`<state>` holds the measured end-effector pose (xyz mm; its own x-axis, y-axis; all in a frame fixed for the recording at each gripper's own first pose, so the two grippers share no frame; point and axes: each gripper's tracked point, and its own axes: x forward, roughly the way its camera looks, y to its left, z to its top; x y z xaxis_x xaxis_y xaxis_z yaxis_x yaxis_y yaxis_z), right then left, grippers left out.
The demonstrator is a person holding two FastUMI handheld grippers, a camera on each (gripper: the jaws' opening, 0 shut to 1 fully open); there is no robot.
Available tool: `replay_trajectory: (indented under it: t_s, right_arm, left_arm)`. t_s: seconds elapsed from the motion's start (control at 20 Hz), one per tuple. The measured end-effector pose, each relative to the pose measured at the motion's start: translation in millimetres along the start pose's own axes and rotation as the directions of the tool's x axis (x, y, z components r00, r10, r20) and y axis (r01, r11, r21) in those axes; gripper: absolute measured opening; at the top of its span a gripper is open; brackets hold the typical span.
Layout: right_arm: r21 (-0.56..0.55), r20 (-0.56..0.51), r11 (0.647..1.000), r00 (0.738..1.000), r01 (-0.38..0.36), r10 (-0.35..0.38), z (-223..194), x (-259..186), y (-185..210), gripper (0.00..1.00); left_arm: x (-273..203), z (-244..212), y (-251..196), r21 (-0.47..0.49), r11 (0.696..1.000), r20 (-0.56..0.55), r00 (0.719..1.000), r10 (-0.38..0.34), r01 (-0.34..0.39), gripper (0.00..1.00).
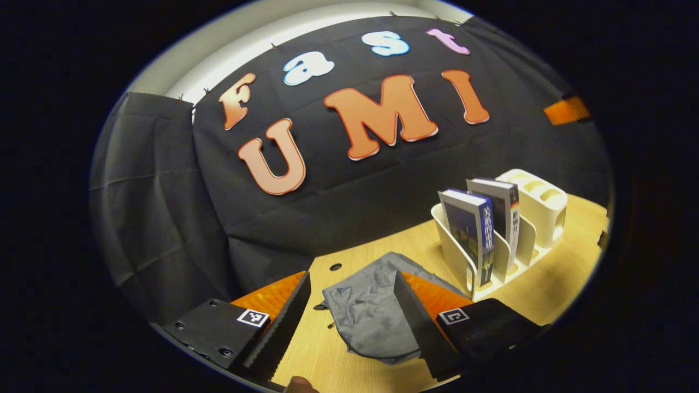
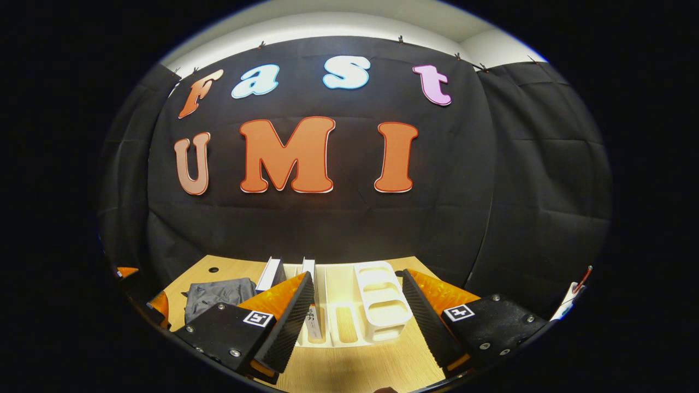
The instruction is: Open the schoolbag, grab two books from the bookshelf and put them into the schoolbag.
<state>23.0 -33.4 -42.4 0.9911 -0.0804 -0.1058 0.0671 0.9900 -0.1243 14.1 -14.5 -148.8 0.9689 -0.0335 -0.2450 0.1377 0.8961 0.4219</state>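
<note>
So far nothing of the job looks done, as far as these pictures let me judge: the schoolbag (image 1: 371, 314) lies flat and crumpled on the desk (image 1: 551, 289), a soft grey cloth thing with no opening that I can make out, and both books are standing in the bookshelf (image 1: 491, 256). In the left gripper view the left claw (image 1: 352, 322) hangs just above the bag with its fingers spread wide, the bag showing in the gap between them, and it holds nothing; whether a finger touches the cloth I cannot tell. The two books, a nearer book (image 1: 471, 232) and a farther book (image 1: 502, 210), stand upright and slightly leaning in neighbouring slots of the white rack, dark blue covers, pale page edges, spines turned toward the bag. The rack sits just beside the bag, on its right in this view, with a taller cup-like holder (image 1: 538, 204) at its far end. In the right gripper view the right claw (image 2: 355, 322) is likewise wide open and empty, pointed at the rack (image 2: 355, 311) from the front, with the bag (image 2: 215, 297) off to its left. All three steps remain: opening the bag, lifting each book, dropping them in. The limp cloth will probably need one claw to hold its mouth open.
</note>
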Motion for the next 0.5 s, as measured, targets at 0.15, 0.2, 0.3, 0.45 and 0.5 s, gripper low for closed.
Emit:
replay_trajectory:
  t_s: [0.15, 0.2, 0.3, 0.45, 0.5]
  right_arm:
    - [0.002, -0.032, 1.000, 0.999, 0.011, -0.011, -12, 0, -5, 0.97]
    - [0.002, -0.048, 1.000, 0.999, 0.016, -0.016, -16, -1, -8, 0.97]
    - [0.004, -0.070, 1.000, 0.997, 0.026, -0.025, -23, -2, -14, 0.97]
    - [0.001, -0.092, 0.999, 0.995, 0.048, -0.048, -30, -5, -24, 0.97]
    - [-0.002, -0.098, 0.998, 0.994, 0.056, -0.056, -34, -6, -28, 0.97]
  left_arm:
    - [0, -42, -28, 0.073, 0.996, -0.072, 0.996, -0.048, 0.054, 0.97]
    - [0, -57, -38, 0.099, 0.992, -0.097, 0.993, -0.066, 0.076, 0.97]
    - [2, -86, -57, 0.153, 0.981, -0.155, 0.984, -0.092, 0.116, 0.97]
    - [6, -116, -80, 0.258, 0.951, -0.194, 0.974, -0.121, 0.169, 0.97]
    - [7, -125, -90, 0.281, 0.941, -0.209, 0.969, -0.134, 0.191, 0.97]
